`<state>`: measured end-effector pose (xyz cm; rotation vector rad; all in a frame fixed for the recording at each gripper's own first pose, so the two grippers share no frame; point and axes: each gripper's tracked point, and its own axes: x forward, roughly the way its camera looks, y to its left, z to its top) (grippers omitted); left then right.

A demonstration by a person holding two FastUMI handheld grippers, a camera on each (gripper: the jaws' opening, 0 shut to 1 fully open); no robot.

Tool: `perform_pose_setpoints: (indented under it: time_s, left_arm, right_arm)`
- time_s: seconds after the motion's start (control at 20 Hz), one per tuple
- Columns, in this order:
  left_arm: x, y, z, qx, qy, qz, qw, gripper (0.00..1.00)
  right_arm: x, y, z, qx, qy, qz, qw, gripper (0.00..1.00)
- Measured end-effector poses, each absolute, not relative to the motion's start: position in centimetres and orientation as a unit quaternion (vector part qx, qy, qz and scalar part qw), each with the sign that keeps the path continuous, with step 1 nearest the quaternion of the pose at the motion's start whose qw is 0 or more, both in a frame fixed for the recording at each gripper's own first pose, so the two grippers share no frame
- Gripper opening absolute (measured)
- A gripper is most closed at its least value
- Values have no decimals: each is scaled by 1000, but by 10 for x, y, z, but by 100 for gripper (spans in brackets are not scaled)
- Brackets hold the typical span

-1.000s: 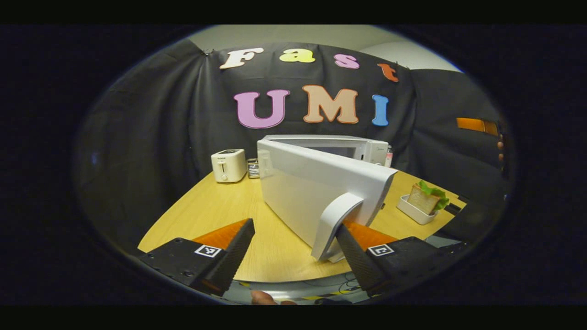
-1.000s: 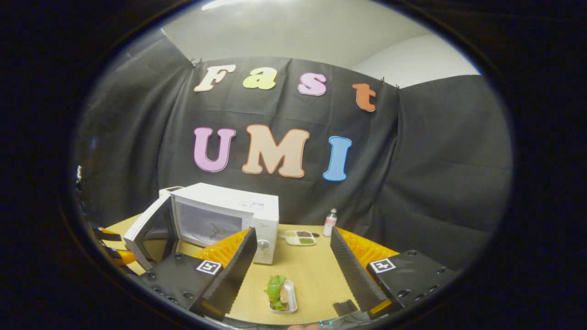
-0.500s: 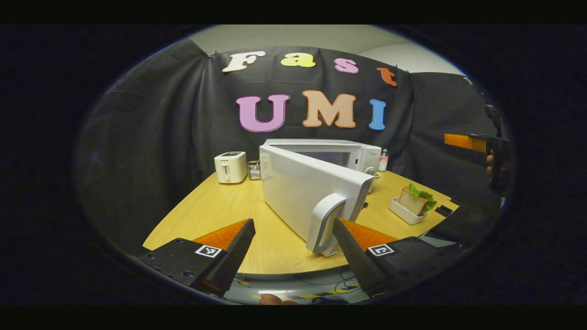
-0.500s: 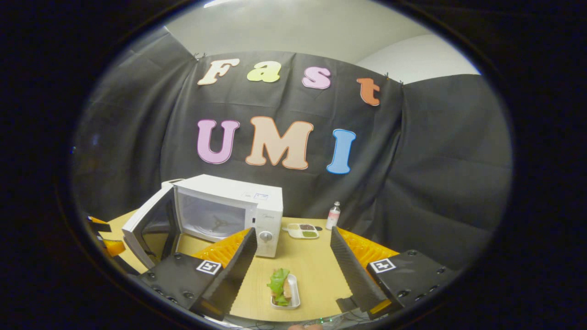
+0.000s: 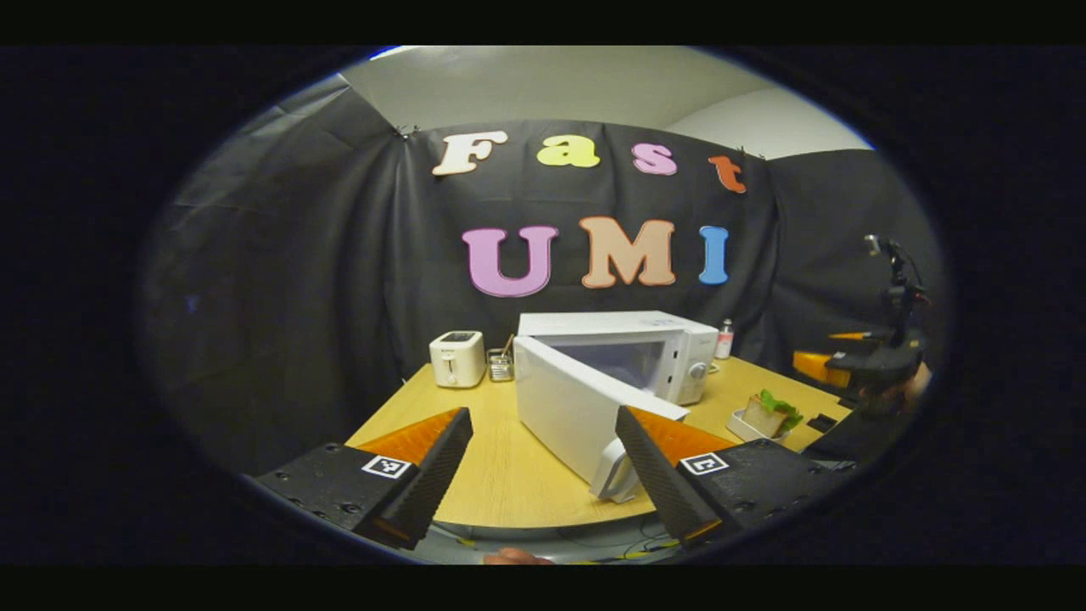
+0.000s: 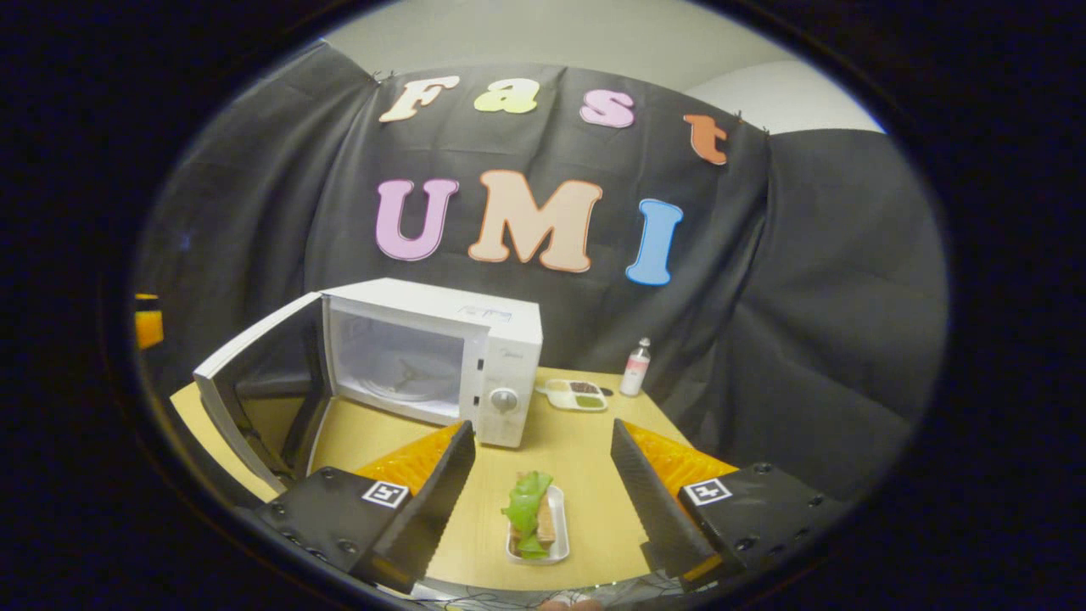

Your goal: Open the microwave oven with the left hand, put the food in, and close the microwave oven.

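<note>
White microwave (image 5: 632,356) at the far middle of the wooden counter (image 5: 424,407) in the left gripper view, door (image 5: 577,416) swung wide toward the near edge, handle (image 5: 612,479) just beside the right finger of the left tool (image 5: 543,467) but apart from it. Left tool spread, pinching nothing. Toaster (image 5: 457,358) far left of the microwave, a small rack (image 5: 501,365) between them. Sandwich with lettuce (image 5: 768,414) in a white tray (image 5: 745,427) to the right of the microwave, a small bottle (image 5: 725,339) behind. Right tool (image 5: 836,365) farther off at the right edge, held in a hand; cannot tell from here whether spread or closed.

Seen from the right gripper view: right tool (image 6: 543,496) spread wide, pinching nothing, hovering above the near edge. Sandwich (image 6: 530,513) in its tray (image 6: 556,543) lying on the counter (image 6: 585,441) between the two fingers, farther off, untouched. Microwave (image 6: 437,356) far left, door (image 6: 250,382) open to the left, glass turntable (image 6: 399,386) visible inside. Small divided dish (image 6: 579,395) and bottle (image 6: 635,367) just right of the microwave.
</note>
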<state>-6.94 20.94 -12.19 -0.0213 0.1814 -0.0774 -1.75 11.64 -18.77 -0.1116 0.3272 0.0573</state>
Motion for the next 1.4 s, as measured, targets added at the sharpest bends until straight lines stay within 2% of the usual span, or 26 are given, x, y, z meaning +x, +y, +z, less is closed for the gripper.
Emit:
perform_pose_setpoints:
  time_s: [0.3, 0.55, 0.75, 0.9, 1.0, 1.15, 1.2, 1.25, 1.35, 1.4]
  left_arm:
    - [-67, 210, -100, 5, 67, -32, 997, 99]
    - [-62, 202, -68, -2, 42, -27, 999, 99]
    - [-60, 200, -57, 6, 31, -28, 999, 98]
    - [-61, 200, -59, 0, 32, -25, 999, 98]
    - [-61, 198, -61, -1, 37, -25, 999, 99]
    - [-64, 199, -52, 1, 29, -25, 999, 97]
    - [-64, 199, -50, 3, 26, -25, 999, 98]
    - [-63, 197, -50, 5, 24, -24, 999, 98]
    - [-64, 196, -50, 4, 24, -25, 999, 98]
    - [-64, 196, -50, 2, 25, -23, 999, 98]
  right_arm:
    - [-10, 122, -296, -76, 265, 45, 960, 100]
    - [-10, 112, -348, -70, 317, 31, 945, 99]
    - [-12, 110, -365, -52, 337, 28, 940, 98]
    - [-9, 106, -371, -39, 346, 22, 937, 73]
    - [-8, 103, -370, -39, 348, 17, 936, 48]
    - [-10, 104, -367, -36, 353, 19, 935, 47]
    - [-11, 105, -370, -37, 361, 20, 932, 34]
    - [-8, 104, -368, -35, 357, 16, 933, 41]
    - [-9, 105, -368, -35, 358, 17, 933, 30]
    - [-3, 103, -373, -41, 356, 15, 934, 31]
